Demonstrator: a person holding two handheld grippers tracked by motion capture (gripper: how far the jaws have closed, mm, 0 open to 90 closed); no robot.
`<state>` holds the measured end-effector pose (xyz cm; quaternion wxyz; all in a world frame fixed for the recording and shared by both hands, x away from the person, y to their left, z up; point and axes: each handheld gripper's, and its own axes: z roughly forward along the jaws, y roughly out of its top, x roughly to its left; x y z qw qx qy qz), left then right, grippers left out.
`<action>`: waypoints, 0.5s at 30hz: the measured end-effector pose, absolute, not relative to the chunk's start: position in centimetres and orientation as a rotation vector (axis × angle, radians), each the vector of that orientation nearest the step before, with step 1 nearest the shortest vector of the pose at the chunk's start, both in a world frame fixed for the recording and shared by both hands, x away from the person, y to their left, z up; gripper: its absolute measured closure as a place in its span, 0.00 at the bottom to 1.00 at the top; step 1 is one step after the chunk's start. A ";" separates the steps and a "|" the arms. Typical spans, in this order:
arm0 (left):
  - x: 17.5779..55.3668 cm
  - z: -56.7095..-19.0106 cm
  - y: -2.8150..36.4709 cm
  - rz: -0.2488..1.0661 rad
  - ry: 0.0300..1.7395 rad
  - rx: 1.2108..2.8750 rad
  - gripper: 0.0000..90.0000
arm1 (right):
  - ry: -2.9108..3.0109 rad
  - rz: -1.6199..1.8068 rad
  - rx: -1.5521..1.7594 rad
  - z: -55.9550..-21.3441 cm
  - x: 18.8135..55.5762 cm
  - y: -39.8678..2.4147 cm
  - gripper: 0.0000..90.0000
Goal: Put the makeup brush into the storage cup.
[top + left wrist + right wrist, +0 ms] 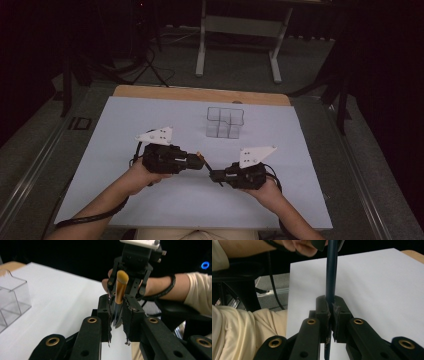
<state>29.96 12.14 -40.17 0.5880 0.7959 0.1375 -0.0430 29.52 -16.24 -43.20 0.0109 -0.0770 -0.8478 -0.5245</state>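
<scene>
A clear compartment organizer (225,122) sat centre frame, slightly right, on the white sheet (125,120) covering the bench (200,93). A white metal stand (239,26) stood on the grey floor (40,130) at top centre. Dark surroundings.

Dim room, grey floor (240,60); a white-legged stand (237,35) beyond the wooden-edged table (200,93).

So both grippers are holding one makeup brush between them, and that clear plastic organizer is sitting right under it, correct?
Not quite. Both grippers do clamp the makeup brush, but the clear plastic organizer stands apart, farther up the table, not under it. The high view shows this.
</scene>
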 end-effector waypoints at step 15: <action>29.2 -41.3 11.2 -0.066 0.302 1.678 0.87 | -2.584 -1.727 -0.241 -43.2 29.4 -16.3 0.94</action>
